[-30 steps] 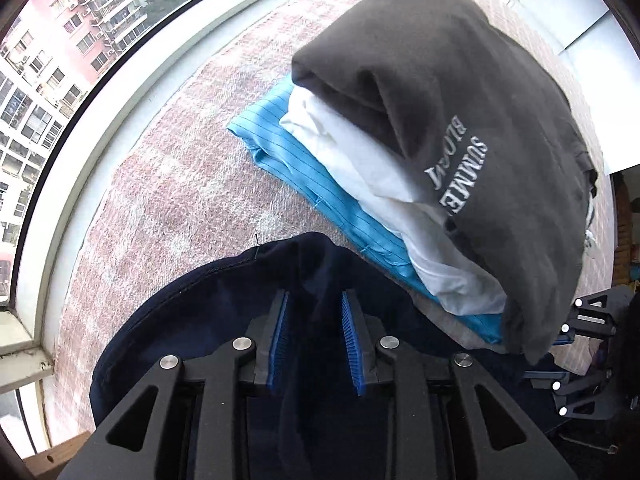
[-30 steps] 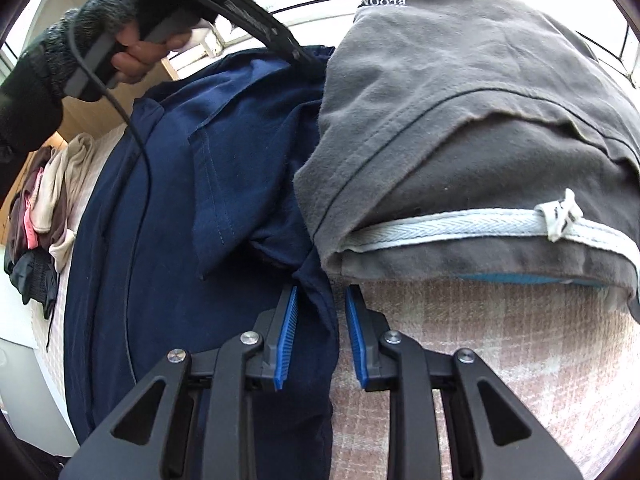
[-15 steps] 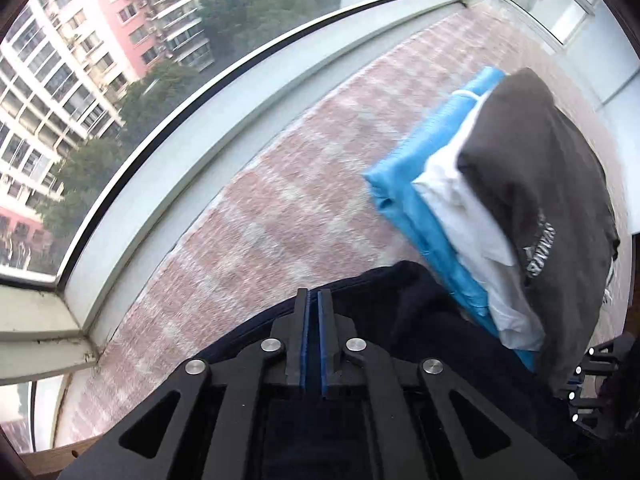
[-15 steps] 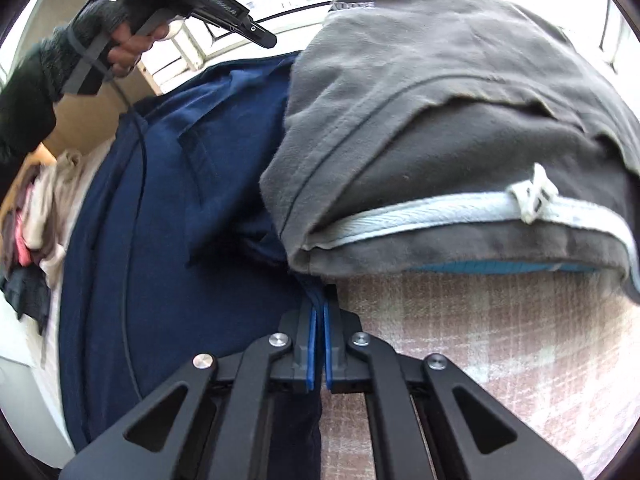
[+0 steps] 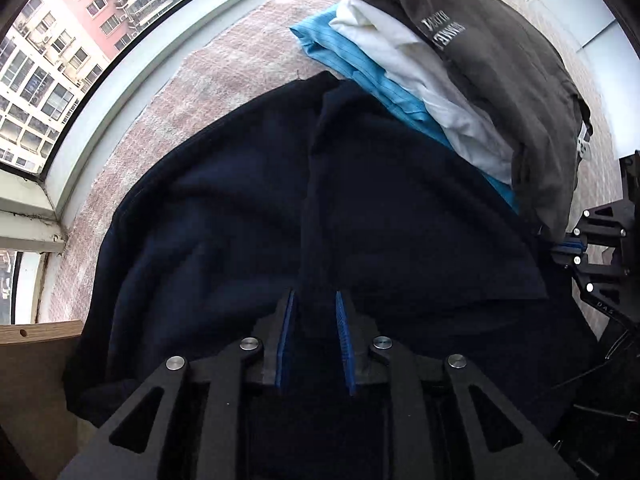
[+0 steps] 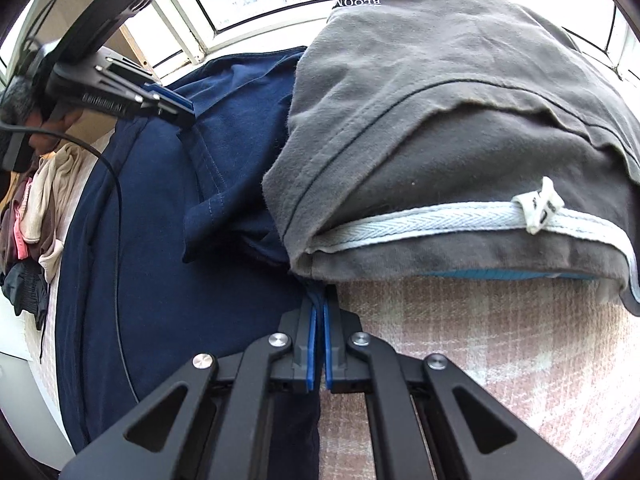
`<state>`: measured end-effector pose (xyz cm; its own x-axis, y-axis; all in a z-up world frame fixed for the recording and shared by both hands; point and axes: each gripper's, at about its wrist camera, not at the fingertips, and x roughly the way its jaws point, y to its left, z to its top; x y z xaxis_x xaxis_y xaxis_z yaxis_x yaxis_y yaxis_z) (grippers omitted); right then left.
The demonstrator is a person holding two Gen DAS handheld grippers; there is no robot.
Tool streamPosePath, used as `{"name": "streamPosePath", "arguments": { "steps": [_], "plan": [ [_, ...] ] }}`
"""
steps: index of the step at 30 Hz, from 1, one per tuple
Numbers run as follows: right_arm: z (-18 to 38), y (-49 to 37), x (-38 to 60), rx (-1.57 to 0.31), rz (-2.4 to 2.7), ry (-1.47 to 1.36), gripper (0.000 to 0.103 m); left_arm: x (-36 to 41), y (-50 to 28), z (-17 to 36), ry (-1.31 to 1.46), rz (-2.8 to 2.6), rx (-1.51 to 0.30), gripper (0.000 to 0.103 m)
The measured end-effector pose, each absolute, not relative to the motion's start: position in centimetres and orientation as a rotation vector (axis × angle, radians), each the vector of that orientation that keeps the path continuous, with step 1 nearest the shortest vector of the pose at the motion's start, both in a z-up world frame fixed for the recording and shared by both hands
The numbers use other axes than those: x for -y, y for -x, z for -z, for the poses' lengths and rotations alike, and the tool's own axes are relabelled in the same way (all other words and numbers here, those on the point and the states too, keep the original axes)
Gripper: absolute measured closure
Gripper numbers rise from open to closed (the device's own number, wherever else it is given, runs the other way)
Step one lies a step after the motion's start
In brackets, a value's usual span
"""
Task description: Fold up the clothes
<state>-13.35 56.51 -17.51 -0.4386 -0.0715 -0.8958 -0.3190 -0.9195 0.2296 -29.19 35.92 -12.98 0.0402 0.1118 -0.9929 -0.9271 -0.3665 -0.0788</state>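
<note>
Left wrist view: the left hand-held gripper [image 5: 314,320] points down over the navy garment [image 5: 224,216], its jaws opening, with a raised fold of navy cloth between the blue pads [image 5: 285,336]; whether they press it is unclear. The garment lies spread on a pink checked cover [image 5: 224,60] beside a folded stack: blue garment [image 5: 352,68], white garment [image 5: 404,68], grey garment [image 5: 500,52] on top.

Right wrist view: the right hand-held gripper [image 6: 319,312] is clenched on the navy garment's edge, just below the grey garment's corner. A heap of unfolded clothes [image 6: 36,208] lies at left.
</note>
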Motion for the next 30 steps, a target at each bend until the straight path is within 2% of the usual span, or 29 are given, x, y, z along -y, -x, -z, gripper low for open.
{"name": "streamPosePath", "arguments": {
  "steps": [4, 7, 10, 13, 19, 26, 30],
  "plan": [
    [17.6, 13.6, -56.3, -0.546, -2.474, 1.578, 0.101, -36.2, 28.4, 12.5, 1.408, -1.462, -0.905, 0.074],
    [17.6, 13.6, -56.4, -0.562, -2.469, 1.578, 0.101, -36.2, 28.1, 12.8, 1.413, -1.450, -0.944, 0.075],
    [17.7, 13.8, -56.3, -0.560, -2.469, 1.575, 0.101, -36.0, 28.2, 13.7, 1.428, -1.436, -1.003, 0.099],
    [17.7, 13.8, -56.3, -0.554, -2.470, 1.572, 0.101, -35.4, 28.9, 13.6, 1.431, -1.444, -0.990, 0.101],
    [17.7, 13.8, -56.2, -0.536, -2.475, 1.574, 0.101, -33.8, 31.5, 11.4, 1.427, -1.520, -0.920, 0.101],
    [17.6, 13.7, -56.2, -0.533, -2.468, 1.577, 0.101, -31.1, 36.5, 11.1, 1.512, -1.705, -1.000, 0.098],
    [17.6, 13.8, -56.1, -0.533, -2.464, 1.580, 0.101, -33.2, 35.5, 9.2, 1.491, -1.656, -0.816, 0.089]
  ]
}}
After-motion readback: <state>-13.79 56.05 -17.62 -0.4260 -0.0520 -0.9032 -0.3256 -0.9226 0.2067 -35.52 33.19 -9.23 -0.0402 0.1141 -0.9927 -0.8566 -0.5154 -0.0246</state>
